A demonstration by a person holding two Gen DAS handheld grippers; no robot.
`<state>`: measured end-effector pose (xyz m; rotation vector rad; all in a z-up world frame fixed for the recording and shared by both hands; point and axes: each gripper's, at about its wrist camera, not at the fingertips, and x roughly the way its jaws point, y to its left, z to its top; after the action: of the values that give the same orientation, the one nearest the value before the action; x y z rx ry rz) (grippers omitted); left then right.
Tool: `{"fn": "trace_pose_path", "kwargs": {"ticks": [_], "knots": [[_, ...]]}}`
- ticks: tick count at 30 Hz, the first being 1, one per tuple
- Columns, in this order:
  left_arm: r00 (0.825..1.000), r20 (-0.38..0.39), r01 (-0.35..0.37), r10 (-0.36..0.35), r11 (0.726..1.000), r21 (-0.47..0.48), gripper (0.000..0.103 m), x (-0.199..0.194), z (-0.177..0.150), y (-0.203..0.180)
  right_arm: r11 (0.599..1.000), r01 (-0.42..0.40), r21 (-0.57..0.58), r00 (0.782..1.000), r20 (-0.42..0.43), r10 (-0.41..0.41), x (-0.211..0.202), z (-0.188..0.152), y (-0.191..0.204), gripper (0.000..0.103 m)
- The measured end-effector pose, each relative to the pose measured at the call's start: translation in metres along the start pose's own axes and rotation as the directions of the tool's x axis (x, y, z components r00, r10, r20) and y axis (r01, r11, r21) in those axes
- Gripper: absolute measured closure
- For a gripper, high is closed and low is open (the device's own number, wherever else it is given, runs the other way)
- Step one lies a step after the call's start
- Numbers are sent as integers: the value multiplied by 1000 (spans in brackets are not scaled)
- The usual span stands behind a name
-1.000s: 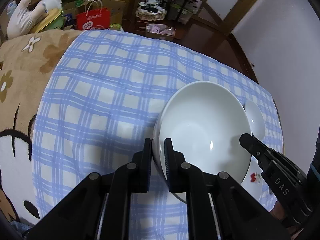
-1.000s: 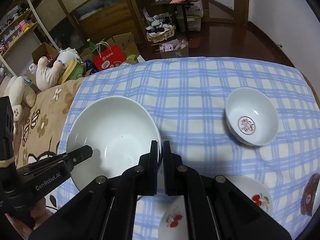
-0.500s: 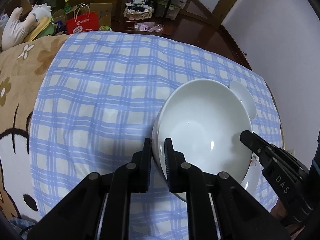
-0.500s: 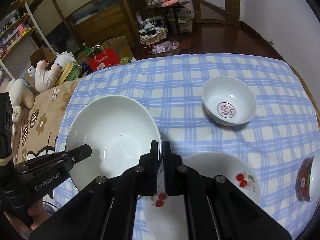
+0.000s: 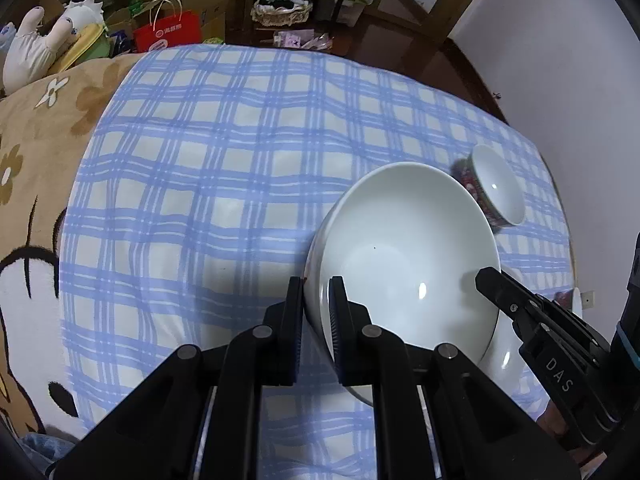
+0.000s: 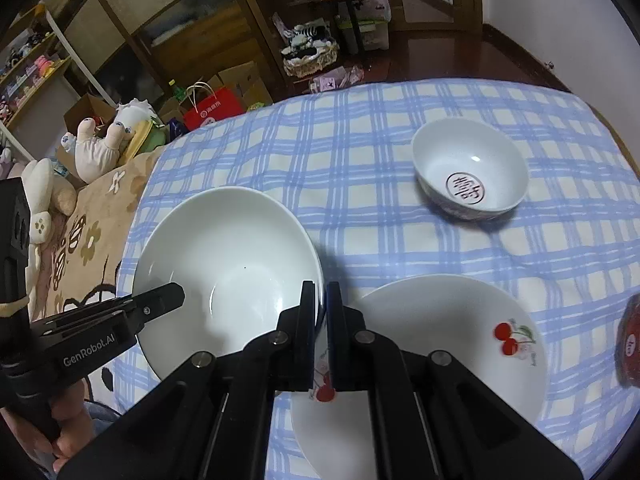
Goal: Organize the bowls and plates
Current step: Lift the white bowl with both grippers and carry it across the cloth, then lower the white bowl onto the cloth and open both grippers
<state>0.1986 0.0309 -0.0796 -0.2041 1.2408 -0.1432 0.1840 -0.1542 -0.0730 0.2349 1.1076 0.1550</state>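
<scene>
A large plain white bowl (image 5: 404,248) (image 6: 228,264) is held above the blue checked cloth by both grippers. My left gripper (image 5: 316,300) is shut on its near-left rim. My right gripper (image 6: 320,304) is shut on its right rim, and shows in the left wrist view (image 5: 532,316) at the bowl's right edge. A white plate with cherries (image 6: 448,344) lies on the cloth just right of the bowl. A small white bowl with a round red mark inside (image 6: 470,172) stands farther back. A small bowl with a red patterned outside (image 5: 496,188) stands beyond the big bowl.
The blue checked cloth (image 5: 224,168) covers the table and meets a tan flower-patterned blanket (image 5: 36,120) on the left. A red patterned bowl edge (image 6: 630,340) shows at the far right. Plush toys, a red bag and shelves stand beyond the table.
Both grippers have carried the large white bowl to the right, closer to the cherry plate. The small bowls have shifted in view as the cameras moved. Both grips are unchanged.
</scene>
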Motion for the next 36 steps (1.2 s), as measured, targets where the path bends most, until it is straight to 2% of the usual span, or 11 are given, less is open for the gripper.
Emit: {"fn": "trace_pose_path", "kwargs": {"ticks": [6,15,18,23,25,30,33,36], "knots": [[996,-14,-86,87,995,45,91,15,3,-5,1000,6,7,1000,-20,-6,21,2,3,97],[996,-60,-62,62,998,-6,91,35,14,7,1000,2,24,999,-50,-1,44,4,-1,97],[993,-91,-76,75,997,-18,91,46,12,11,1000,-10,23,998,-58,11,46,4,-2,97],[993,-101,-64,60,997,-33,91,47,13,14,1000,-5,7,999,-54,6,44,5,2,97],[992,-103,-79,74,996,-41,91,47,12,14,1000,-21,15,999,-47,22,42,5,1,97],[995,-35,-90,88,995,-51,89,27,13,16,999,-18,45,999,49,16,18,7,-4,97],[997,13,-81,81,996,-35,89,11,12,14,997,-24,68,997,74,18,1,12,-12,97],[996,58,-64,65,998,-12,87,-4,11,7,998,5,63,994,112,-12,-19,14,-21,96]]}}
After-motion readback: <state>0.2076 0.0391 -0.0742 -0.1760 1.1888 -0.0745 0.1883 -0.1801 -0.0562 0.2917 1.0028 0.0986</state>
